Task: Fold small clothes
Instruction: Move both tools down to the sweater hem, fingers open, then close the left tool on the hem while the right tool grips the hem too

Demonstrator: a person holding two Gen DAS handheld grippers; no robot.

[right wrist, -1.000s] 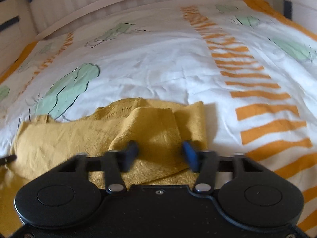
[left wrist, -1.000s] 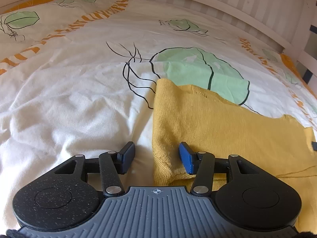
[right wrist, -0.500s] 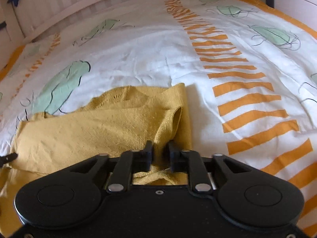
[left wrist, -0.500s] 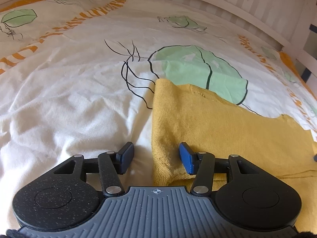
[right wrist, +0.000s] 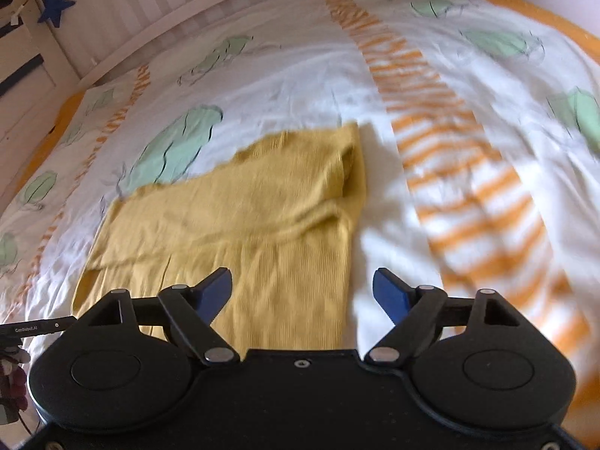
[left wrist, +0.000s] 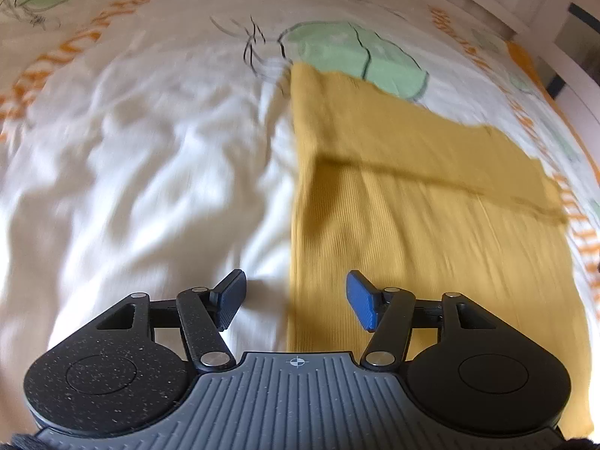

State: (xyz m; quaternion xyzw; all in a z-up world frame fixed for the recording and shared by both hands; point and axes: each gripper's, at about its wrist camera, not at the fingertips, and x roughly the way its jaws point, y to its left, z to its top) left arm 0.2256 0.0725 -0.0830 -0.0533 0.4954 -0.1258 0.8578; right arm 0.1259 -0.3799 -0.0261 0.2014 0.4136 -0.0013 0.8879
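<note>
A small white label on a black bar (right wrist: 35, 327) at 9 o'clock in the right wrist view was too small to read with certainty. The left gripper (left wrist: 296, 300) stood wide, holding nothing, over the left edge of the mustard knit garment (left wrist: 412, 195) lying on the leaf-print duvet (left wrist: 150, 150). The right gripper (right wrist: 302, 294) stood likewise wide and empty over the garment's right edge. Only the right view showed a blue star (right wrist: 56, 3) at 11 o'clock and the folded-over upper layer (right wrist: 262, 187).

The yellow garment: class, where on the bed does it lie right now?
The yellow garment lies flat on the printed bedsheet, ahead of both open grippers. Its far edge touches the sheet's green leaf print in the left wrist view.
</note>
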